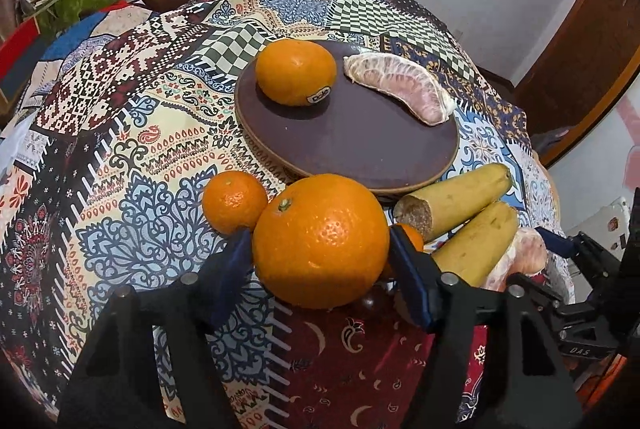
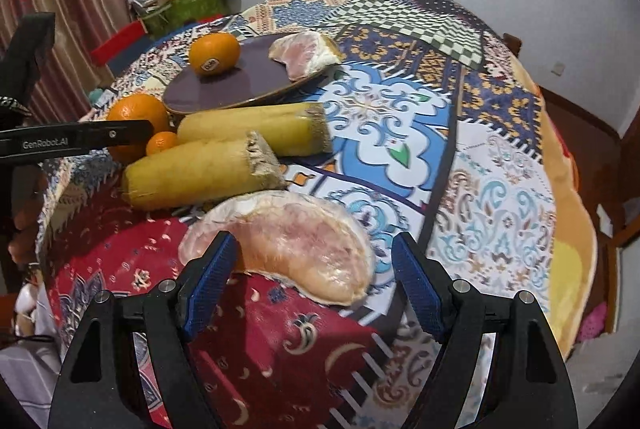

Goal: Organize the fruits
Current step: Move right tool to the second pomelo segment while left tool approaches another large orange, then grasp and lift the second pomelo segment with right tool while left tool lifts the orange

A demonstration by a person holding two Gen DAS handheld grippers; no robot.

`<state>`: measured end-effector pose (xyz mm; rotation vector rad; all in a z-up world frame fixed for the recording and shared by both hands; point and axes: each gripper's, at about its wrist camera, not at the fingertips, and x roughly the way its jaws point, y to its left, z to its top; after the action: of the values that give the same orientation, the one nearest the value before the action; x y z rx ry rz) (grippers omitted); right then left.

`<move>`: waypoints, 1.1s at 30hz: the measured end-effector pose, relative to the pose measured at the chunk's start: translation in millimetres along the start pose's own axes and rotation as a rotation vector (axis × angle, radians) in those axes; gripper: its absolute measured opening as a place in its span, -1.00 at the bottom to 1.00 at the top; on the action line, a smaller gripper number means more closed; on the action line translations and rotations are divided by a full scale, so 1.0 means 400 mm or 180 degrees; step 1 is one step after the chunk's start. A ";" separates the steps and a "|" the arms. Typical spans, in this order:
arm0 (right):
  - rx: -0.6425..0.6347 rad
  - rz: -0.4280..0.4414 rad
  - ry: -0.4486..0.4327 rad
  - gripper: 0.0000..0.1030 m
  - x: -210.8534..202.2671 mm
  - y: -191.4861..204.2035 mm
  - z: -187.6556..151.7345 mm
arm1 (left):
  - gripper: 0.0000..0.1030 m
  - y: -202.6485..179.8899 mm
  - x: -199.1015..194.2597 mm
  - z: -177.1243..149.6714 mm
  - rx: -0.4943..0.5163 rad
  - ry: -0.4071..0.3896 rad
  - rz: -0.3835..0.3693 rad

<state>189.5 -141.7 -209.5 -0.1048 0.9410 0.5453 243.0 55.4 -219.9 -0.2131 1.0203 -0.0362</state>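
While the large orange (image 1: 320, 241) sits on the patterned surface (image 1: 120, 157) just short of the brown plate (image 1: 352, 149), we straddle it with our left gripper (image 1: 320, 261): its blue fingers (image 1: 408, 269) flank the fruit closely, though we cannot tell if they press it. Being round, it has no long axis. Our right gripper (image 2: 312, 281) is wide apart around the pomelo segment (image 2: 288, 241), whose long axis runs across the fingers. Two bananas (image 2: 208, 177) lie between both fruits.

Both wrist views look steeply down, close, sharing the plate (image 1: 280, 133) and bananas (image 2: 208, 177).
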 end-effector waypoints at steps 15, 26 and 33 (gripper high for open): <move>0.0035 0.0072 0.0070 -0.16 -0.031 0.006 -0.014 | 0.28 -0.008 -0.112 -0.039 0.0181 -0.0251 0.0143; -0.0292 0.0135 0.0192 -0.23 -0.070 0.087 -0.071 | 0.28 -0.014 -0.219 -0.102 0.0205 -0.0375 0.0176; -0.0181 0.0082 0.0061 -0.08 -0.099 0.074 -0.058 | 0.28 -0.022 -0.245 -0.145 0.0250 -0.0339 0.0149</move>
<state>139.6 -139.3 -187.6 -0.1494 0.9468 0.5960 143.2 50.2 -165.0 -0.1184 0.9157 -0.0222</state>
